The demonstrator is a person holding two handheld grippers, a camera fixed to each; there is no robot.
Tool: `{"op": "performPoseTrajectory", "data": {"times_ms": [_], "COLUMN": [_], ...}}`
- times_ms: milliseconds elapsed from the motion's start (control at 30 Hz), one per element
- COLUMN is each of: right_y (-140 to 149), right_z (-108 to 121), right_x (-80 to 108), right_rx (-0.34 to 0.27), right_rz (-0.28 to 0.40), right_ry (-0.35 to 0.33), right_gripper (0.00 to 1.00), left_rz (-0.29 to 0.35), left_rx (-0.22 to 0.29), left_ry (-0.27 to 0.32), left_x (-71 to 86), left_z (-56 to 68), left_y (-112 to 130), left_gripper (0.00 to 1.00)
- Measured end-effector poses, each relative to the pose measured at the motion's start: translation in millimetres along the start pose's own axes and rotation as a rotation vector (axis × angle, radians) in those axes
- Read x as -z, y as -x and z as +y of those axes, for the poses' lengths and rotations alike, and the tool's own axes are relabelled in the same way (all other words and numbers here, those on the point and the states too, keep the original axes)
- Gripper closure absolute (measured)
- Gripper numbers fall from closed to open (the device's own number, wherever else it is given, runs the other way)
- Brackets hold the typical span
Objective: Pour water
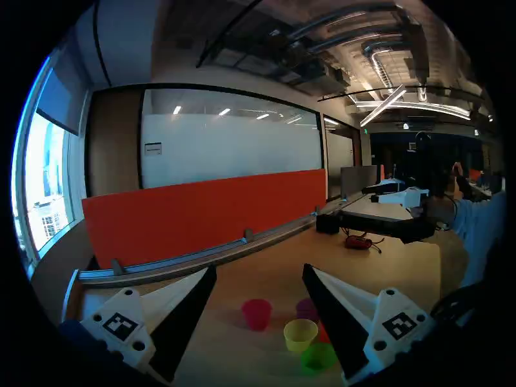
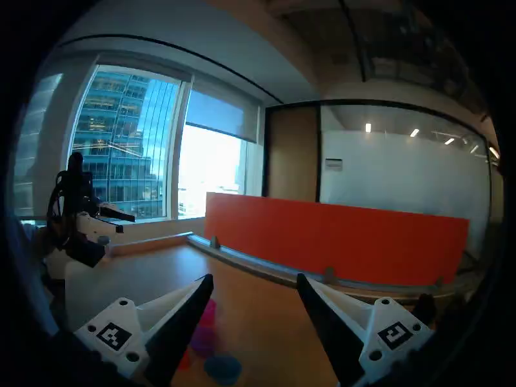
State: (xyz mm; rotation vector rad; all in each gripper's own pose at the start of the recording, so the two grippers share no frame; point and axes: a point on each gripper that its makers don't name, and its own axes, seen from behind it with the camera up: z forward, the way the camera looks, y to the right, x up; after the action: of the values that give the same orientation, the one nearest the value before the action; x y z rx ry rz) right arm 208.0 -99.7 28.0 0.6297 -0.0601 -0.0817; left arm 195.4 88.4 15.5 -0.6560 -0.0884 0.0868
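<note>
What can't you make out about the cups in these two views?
Left gripper view: purple cup and red cup, partly behind the left tongs.
Right gripper view: pink cup, partly behind the right tongs.
Both views: water in any cup, too small to tell.

Pink cup [image 1: 257, 314], yellow cup [image 1: 300, 334], green cup [image 1: 317, 357] stand upright.

Table [image 1: 271, 271] — one cup [image 1: 257, 314] stood on it, left of a cluster of cups [image 1: 300, 334]; divider panel [image 1: 206, 216] ran along the far edge, behind them — window [image 1: 45, 187] at far left.
</note>
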Motion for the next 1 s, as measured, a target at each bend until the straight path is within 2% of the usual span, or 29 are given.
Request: {"op": "performPoseTrajectory", "data": {"times_ms": [433,1000], "right_y": [27,83], "right_z": [-12,-18], "right_x": [-5.8,-7.9], "right_rx": [0.03,0.037], "right_rz": [-0.061,-0.176], "right_ry": [-0.093,-0.168], "right_gripper": [0.0,0.0], "left_rz": [-0.043,-0.141], "left_rx": [-0.043,-0.048], "left_ry": [0.101,0.189], "left_x": [-5.3,-16.5], "left_z": [19.9,40.7], "left_y": [26,77], "left_gripper": [0.0,0.01]}}
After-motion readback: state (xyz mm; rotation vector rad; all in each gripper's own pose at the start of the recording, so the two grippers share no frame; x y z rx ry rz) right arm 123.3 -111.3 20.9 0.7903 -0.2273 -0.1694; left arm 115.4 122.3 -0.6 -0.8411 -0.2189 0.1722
